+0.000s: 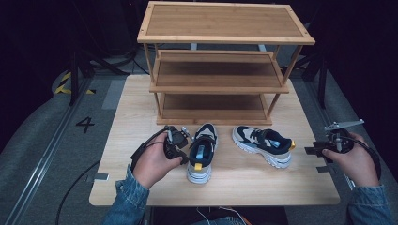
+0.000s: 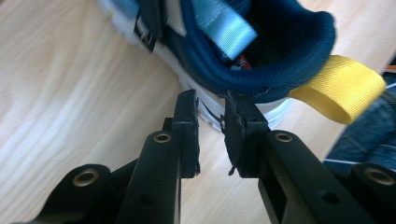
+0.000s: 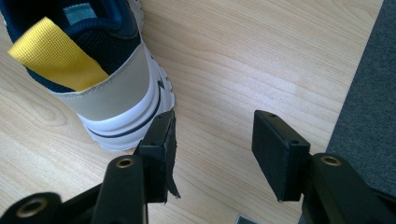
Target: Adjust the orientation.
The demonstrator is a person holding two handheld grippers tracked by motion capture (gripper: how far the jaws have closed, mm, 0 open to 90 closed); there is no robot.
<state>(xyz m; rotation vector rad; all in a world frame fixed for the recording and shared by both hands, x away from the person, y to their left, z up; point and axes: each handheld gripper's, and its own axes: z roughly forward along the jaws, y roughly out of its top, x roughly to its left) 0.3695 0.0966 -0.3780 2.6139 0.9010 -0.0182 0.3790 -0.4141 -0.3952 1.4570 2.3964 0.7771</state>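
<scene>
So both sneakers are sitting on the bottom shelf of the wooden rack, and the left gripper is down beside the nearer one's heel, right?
Not quite. Both sneakers, left sneaker and right sneaker, sit on the table in front of the wooden rack, not on its bottom shelf, as the high view shows. The left gripper is indeed at the left sneaker's heel.

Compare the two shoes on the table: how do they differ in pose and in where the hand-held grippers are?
The left shoe points toes toward the rack, heel to the person; the right shoe lies crosswise, toe to the left, heel to the right. The left hand-held gripper sits at the left shoe's heel collar, jaws narrowly apart; the right hand-held gripper stands off the right shoe's heel, jaws wide with nothing between. Both are upright, navy and white with a yellow heel tab.
</scene>
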